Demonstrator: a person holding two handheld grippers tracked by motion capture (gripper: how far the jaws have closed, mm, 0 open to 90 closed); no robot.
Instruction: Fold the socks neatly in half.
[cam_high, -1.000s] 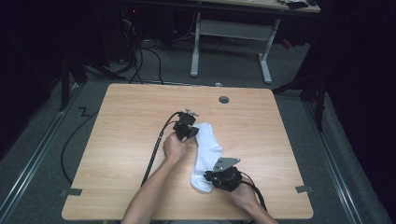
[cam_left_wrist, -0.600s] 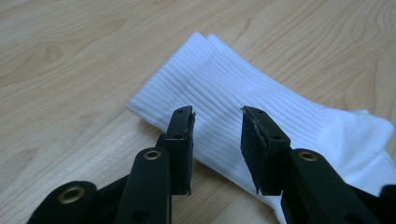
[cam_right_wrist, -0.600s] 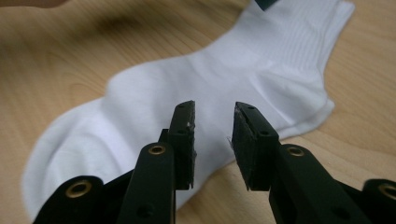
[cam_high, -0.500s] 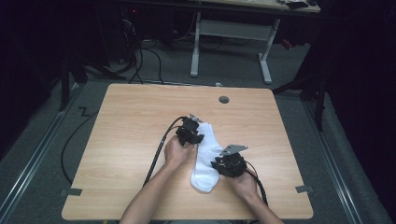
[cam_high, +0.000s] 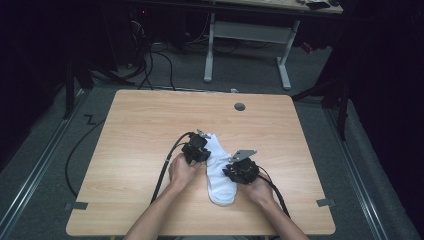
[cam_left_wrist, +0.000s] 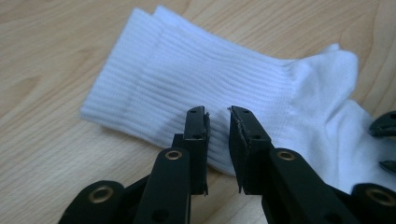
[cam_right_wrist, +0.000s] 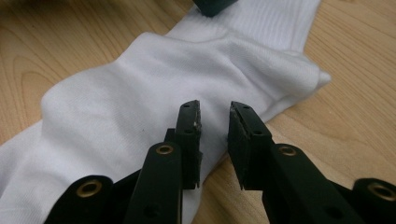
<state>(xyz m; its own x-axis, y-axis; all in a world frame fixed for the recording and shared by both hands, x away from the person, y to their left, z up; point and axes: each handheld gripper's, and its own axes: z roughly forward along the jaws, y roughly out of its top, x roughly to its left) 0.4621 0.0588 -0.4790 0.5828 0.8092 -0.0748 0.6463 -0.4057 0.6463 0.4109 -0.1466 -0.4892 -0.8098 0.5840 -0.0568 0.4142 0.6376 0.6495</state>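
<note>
The white sock (cam_high: 218, 170) shows no readable writing. The left gripper (cam_left_wrist: 218, 116) and the right gripper (cam_right_wrist: 214, 112) have just been closing, with a narrow gap and nothing pinched between the jaws.

- Setting: lab or test room, dimly lit.
- Wooden table (cam_high: 150, 120) with round cable port (cam_high: 240, 106), standing on grey carpet.
- Black cables (cam_high: 150, 55) trailing across floor behind.
- White-framed desk (cam_high: 247, 32) at back wall.
- Floor rail (cam_high: 35, 175) alongside.
</note>
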